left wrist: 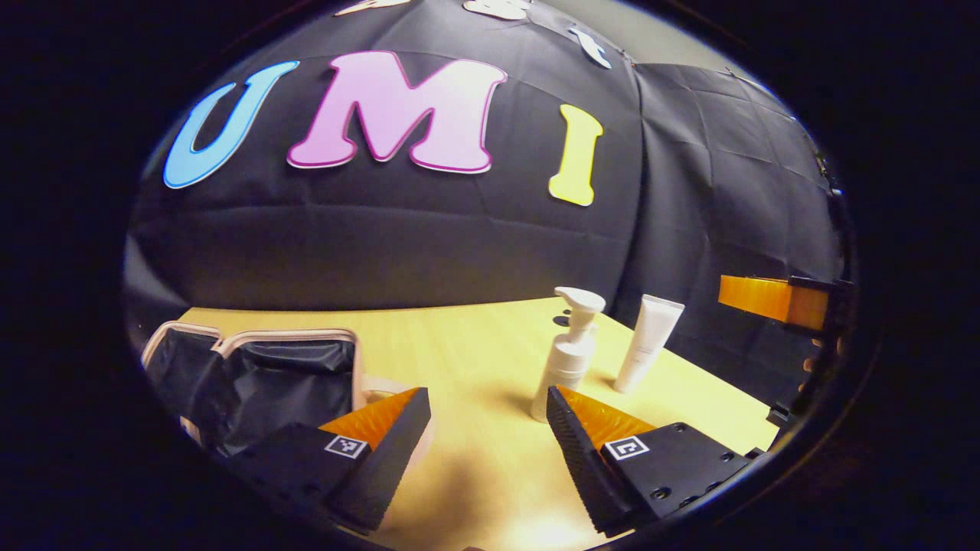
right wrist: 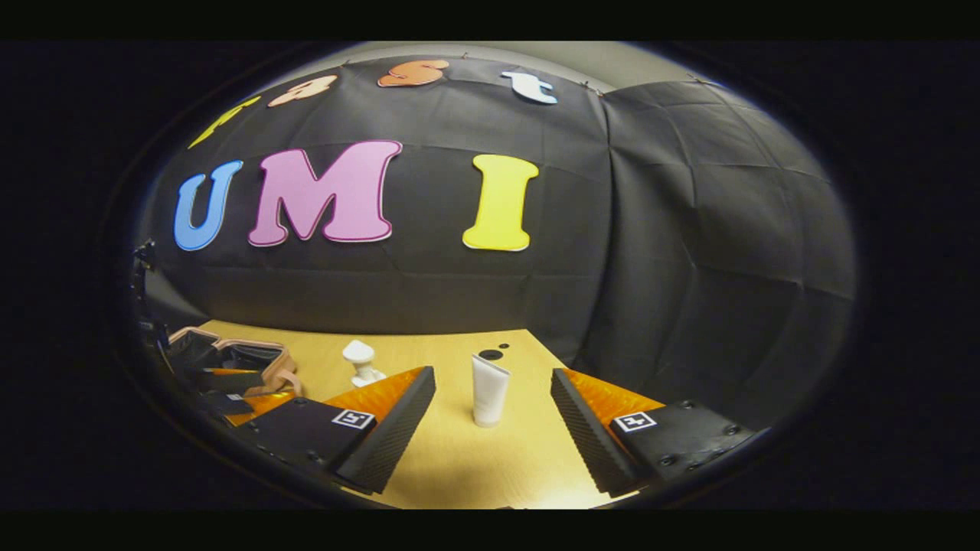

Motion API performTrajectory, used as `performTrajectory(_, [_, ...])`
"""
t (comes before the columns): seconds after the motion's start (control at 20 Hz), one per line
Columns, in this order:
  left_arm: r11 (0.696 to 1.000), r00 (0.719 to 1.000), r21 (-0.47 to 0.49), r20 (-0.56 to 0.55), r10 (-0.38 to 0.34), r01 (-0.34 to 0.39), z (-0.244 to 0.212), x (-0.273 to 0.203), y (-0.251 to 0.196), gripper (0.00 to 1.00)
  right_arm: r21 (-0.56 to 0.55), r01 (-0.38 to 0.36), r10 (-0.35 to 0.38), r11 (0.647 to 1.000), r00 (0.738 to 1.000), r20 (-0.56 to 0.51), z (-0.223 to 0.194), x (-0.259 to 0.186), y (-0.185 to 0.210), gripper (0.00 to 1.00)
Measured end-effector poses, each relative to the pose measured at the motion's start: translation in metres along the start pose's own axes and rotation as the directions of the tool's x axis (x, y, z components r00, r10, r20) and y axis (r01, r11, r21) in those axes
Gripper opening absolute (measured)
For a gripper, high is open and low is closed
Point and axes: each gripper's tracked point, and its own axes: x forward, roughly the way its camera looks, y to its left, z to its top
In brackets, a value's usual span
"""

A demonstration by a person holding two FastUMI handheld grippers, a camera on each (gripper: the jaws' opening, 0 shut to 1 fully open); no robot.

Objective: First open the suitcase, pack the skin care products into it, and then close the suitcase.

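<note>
Both hand-held grippers point(left wrist: 487, 428) point(right wrist: 493, 417) gape wide, empty.

A pale wooden bench point(left wrist: 475, 360) carries three things. An open suitcase point(left wrist: 253, 383) with a dark lining sits at its left end. Toward the right a white pump bottle point(left wrist: 570, 356) stands upright, and just beside it, apart, a white tube point(left wrist: 649, 344) stands on its cap. Small dark round marks point(right wrist: 490, 353) dot the bench near its far edge.
</note>
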Motion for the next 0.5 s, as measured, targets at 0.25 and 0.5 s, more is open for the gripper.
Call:
performTrajectory(0.25, [0.997, 0.998, 0.058, -0.021, -0.053, 0.054, -0.016, 0.071, -0.031, 0.97, -0.006, 0.014, -0.014, 1.000, 1.000, -0.016, -0.028, 0.006, -0.021, 0.97])
performTrajectory(0.5, [0.994, 0.997, 0.085, -0.042, -0.065, 0.069, -0.026, 0.132, -0.049, 0.97, 0.045, 0.008, -0.004, 0.999, 0.996, -0.086, -0.065, 0.027, -0.018, 0.97])
